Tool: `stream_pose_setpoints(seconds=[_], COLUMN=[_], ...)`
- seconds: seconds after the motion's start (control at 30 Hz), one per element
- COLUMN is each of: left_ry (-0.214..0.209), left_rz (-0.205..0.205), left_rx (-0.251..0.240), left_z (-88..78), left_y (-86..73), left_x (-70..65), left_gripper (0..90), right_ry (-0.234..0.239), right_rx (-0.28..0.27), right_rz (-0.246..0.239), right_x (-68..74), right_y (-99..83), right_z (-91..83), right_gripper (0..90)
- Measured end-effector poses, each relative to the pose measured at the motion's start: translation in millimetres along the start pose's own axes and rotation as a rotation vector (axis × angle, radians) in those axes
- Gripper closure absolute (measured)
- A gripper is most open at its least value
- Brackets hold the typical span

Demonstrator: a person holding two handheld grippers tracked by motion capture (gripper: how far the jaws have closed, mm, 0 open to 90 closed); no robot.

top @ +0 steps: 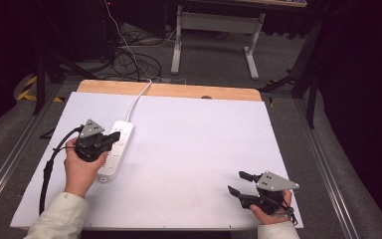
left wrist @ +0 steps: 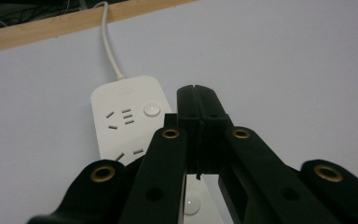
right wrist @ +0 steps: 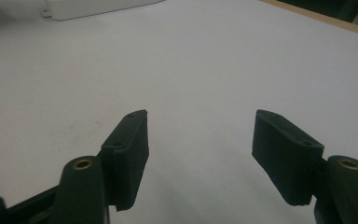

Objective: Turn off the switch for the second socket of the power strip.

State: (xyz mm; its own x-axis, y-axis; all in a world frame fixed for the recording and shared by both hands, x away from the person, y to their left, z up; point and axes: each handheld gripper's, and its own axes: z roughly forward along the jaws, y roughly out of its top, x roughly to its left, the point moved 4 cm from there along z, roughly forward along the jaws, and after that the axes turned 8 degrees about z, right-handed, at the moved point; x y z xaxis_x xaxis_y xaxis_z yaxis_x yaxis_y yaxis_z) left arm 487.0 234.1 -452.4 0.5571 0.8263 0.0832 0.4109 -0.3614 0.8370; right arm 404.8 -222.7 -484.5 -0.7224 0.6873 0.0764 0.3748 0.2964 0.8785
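Observation:
A white power strip (top: 115, 148) lies on the left part of the white board, its cord (top: 138, 99) running off the far edge. My left gripper (top: 113, 137) hovers right over the strip with its jaws pressed together on nothing. In the left gripper view the shut jaws of that gripper (left wrist: 197, 93) point across the strip (left wrist: 126, 116), whose sockets and round button show to their left. My right gripper (top: 238, 182) rests near the board's front right corner, jaws wide apart. The right gripper view has the open gripper (right wrist: 200, 140) over bare board, with the strip's end (right wrist: 98, 7) far off.
The white board (top: 194, 144) covers a wooden table whose far edge (top: 179, 89) shows. Behind it stand a white table frame (top: 214, 30) and loose cables on the floor (top: 129, 55). A black cable (top: 47, 169) trails from my left gripper along the board's left side.

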Motion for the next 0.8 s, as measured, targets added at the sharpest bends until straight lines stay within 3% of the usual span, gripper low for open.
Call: stream_pose_setpoints(seconds=[0.37, 0.67, 0.8], left_ry=[0.002, -0.002, -0.007], left_rz=[0.024, 0.006, 0.004], left_rx=[0.018, 0.110, 0.123], left_z=[9.5, 25.2, 28.7], left_y=[-3.4, -13.0, -14.5], left_x=[5.4, 11.4, 11.8], left_gripper=[89.8, 89.8, 89.8], right_ry=[0.005, 0.014, 0.016], right_rx=[-0.002, 0.002, 0.005], right_rz=[0.007, 0.006, 0.004], right_x=[-0.7, -0.4, -0.7], right_y=[-0.6, -0.9, -1.3], right_z=[-0.1, 0.5, 0.6], right_gripper=[37.1, 37.1, 37.1])
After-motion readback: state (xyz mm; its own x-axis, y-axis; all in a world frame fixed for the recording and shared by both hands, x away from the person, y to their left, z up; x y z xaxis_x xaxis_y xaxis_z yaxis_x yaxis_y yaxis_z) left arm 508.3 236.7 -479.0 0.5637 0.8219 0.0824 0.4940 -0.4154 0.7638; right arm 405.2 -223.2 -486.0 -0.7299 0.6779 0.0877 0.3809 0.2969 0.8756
